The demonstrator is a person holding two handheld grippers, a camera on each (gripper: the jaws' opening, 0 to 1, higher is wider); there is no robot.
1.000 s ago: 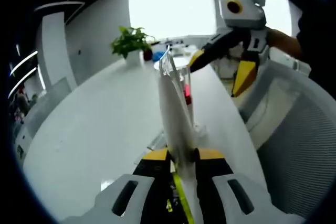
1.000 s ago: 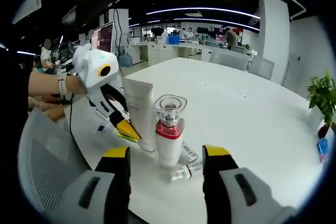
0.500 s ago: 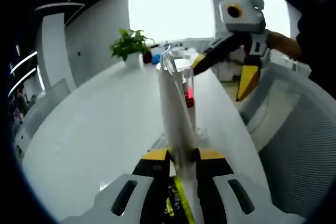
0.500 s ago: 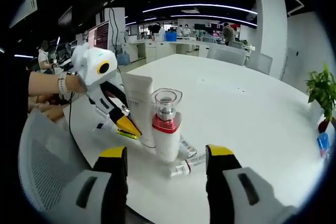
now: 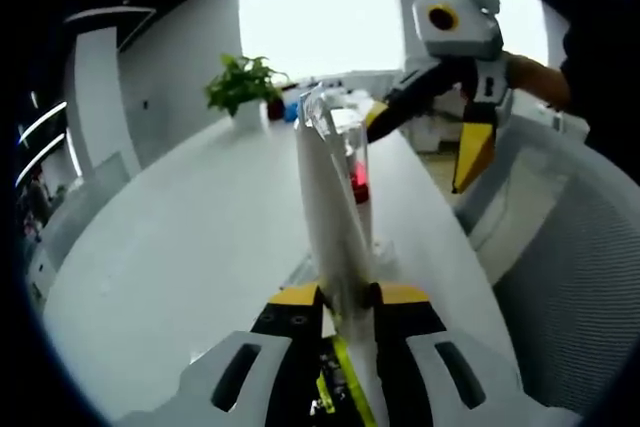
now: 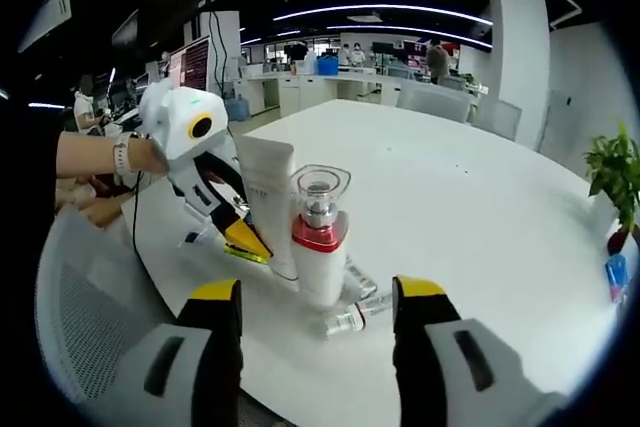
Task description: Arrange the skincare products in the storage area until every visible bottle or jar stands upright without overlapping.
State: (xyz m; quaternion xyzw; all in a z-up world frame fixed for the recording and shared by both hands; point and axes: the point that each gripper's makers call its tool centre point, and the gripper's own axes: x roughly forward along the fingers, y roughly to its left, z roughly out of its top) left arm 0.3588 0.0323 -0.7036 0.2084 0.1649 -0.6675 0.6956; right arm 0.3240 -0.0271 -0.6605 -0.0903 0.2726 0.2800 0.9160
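I am gripping the flat white squeeze tube (image 5: 330,217) with my left gripper (image 5: 340,295), its yellow-tipped fingers (image 5: 296,295) pressing tight on both faces near the tube's base, so the tube is standing upright on the white round table (image 5: 180,247). In the right gripper view that same tube (image 6: 268,202) is rising just beside the white bottle with a red collar and clear square cap (image 6: 321,242), the two looking close to touching, though I cannot tell whether they actually are. My left gripper (image 6: 235,237) is reaching in there from the left, with a hand (image 6: 150,154) behind it.

My right gripper (image 6: 318,292) is hovering with its fingers (image 6: 421,289) spread wide and holding nothing, the red-collared bottle sitting beyond the gap between them. In the left gripper view the right gripper (image 5: 425,142) is hanging above the table's far edge, fingers apart.

A small clear vial with a red band (image 6: 352,318) is lying on its side on the table just in front of the bottle. A green potted plant (image 5: 240,87) is standing well apart at the far end of the table, and a grey mesh chair back (image 6: 90,322) is sitting at the near edge.
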